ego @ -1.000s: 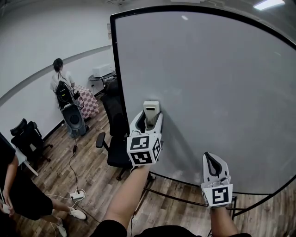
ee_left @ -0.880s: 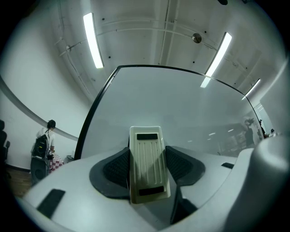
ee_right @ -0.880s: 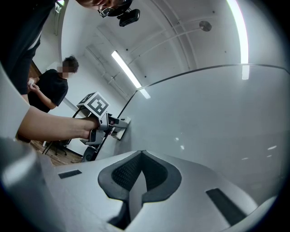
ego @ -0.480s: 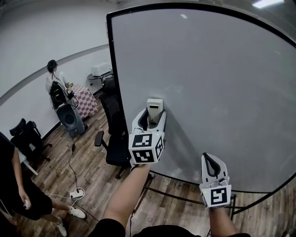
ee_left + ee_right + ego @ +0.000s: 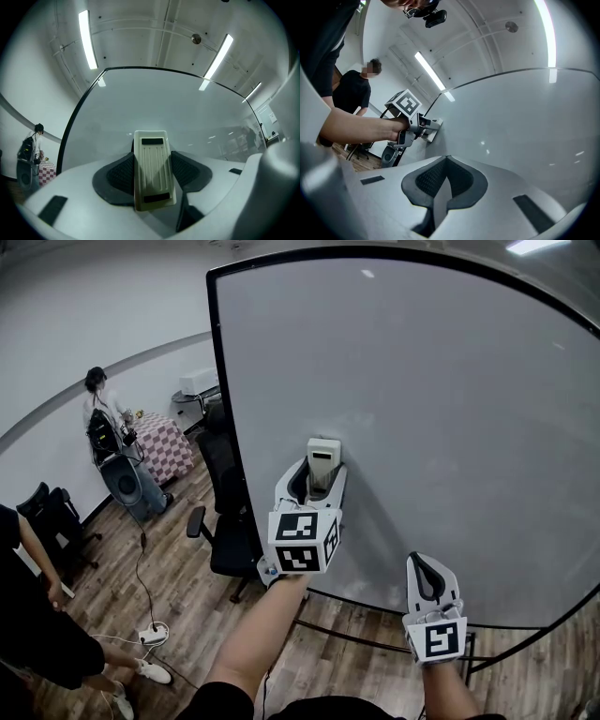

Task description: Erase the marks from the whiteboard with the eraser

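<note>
A large black-framed whiteboard [image 5: 431, 409] fills the head view; its surface looks plain grey-white, with no marks that I can make out. My left gripper [image 5: 321, 472] is shut on a cream ribbed eraser [image 5: 323, 461], which rests against the lower middle of the board. In the left gripper view the eraser [image 5: 151, 168] stands upright between the dark pads, with the whiteboard [image 5: 187, 108] right behind it. My right gripper [image 5: 429, 570] hangs lower right, near the board's bottom edge, shut with nothing in it. The right gripper view shows the eraser [image 5: 432, 128] pressed to the whiteboard [image 5: 520, 117].
Black office chairs [image 5: 220, 531] stand just left of the board on the wooden floor [image 5: 169, 587]. A person [image 5: 98, 418] sits at the far wall beside a checkered seat [image 5: 167, 448]. Another person [image 5: 37, 615] stands at the left edge. A cable and power strip [image 5: 150, 634] lie on the floor.
The left gripper and the eraser have slid a little to the right along the whiteboard. The right gripper has stayed almost still. The view has shifted slightly.
</note>
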`<act>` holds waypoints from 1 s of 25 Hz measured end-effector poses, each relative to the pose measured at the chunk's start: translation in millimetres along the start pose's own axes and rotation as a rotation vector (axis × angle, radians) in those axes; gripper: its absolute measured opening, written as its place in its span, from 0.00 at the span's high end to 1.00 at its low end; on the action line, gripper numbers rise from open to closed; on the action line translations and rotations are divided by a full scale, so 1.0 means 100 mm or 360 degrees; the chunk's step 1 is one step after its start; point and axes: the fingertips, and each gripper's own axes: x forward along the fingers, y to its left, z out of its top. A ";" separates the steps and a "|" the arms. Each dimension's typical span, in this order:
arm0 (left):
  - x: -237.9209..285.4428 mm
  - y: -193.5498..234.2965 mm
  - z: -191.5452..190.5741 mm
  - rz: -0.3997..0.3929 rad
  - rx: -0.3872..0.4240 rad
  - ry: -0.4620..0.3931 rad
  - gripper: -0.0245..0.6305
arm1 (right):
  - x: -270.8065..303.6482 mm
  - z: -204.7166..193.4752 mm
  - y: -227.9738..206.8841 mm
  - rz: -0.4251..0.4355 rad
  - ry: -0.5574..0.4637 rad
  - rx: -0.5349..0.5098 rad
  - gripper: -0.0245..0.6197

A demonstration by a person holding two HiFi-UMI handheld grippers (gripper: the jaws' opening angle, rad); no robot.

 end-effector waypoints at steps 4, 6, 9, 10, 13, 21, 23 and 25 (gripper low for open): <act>0.05 -0.16 0.02 -0.0051 0.0018 0.0004 0.56 | -0.03 -0.01 -0.06 -0.0013 0.0003 0.0005 0.93; 0.07 -0.26 0.03 -0.0072 0.0048 0.0006 0.56 | -0.05 0.00 -0.07 -0.0007 0.0011 -0.0014 0.93; 0.10 -0.44 0.05 -0.0116 0.0070 0.0003 0.56 | -0.09 0.04 -0.12 -0.0020 0.0001 -0.0013 0.93; 0.10 -0.50 0.05 -0.0135 0.0074 0.0004 0.56 | -0.12 0.06 -0.14 -0.0027 -0.0005 -0.0007 0.93; 0.11 -0.69 0.05 -0.0195 0.0061 0.0003 0.56 | -0.22 0.05 -0.24 -0.0066 0.0012 -0.0015 0.93; 0.08 -1.17 0.00 -0.0333 0.0056 -0.0020 0.56 | -0.48 0.04 -0.58 -0.0199 0.0041 -0.0004 0.93; 0.03 -1.26 -0.02 -0.0364 0.0051 -0.0019 0.56 | -0.55 0.03 -0.61 -0.0214 0.0044 -0.0005 0.93; -0.06 -1.32 -0.03 -0.0386 0.0077 -0.0024 0.56 | -0.61 0.05 -0.63 -0.0228 0.0050 -0.0010 0.93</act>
